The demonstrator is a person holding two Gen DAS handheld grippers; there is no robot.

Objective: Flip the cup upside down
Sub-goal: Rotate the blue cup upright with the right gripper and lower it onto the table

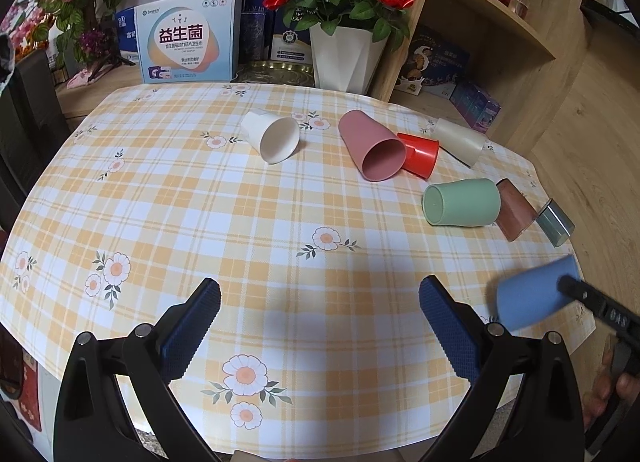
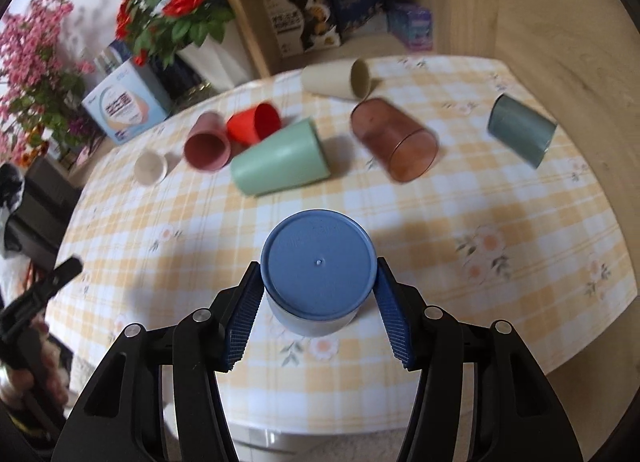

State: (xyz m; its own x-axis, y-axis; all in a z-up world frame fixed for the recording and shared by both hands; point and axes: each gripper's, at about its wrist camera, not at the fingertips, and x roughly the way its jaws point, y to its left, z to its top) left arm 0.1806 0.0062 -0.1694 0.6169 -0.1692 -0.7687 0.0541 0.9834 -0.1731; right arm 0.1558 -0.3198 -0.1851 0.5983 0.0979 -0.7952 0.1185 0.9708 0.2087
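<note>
Right hand-held gripper (image 2: 318, 294) clamps blue cup (image 2: 318, 270), base toward camera, above table's (image 2: 520, 189) near edge. Left hand-held gripper (image 1: 320, 326) spread wide, holding nothing. Risk: pads grip the round wall w/ thin contact; cup may slip or tip on set-down.

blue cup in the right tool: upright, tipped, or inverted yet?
Mid-flip. The blue cup sits clamped in the right tool, base toward the camera; the left wrist view shows it tilted above the table. Not yet set down.
</note>
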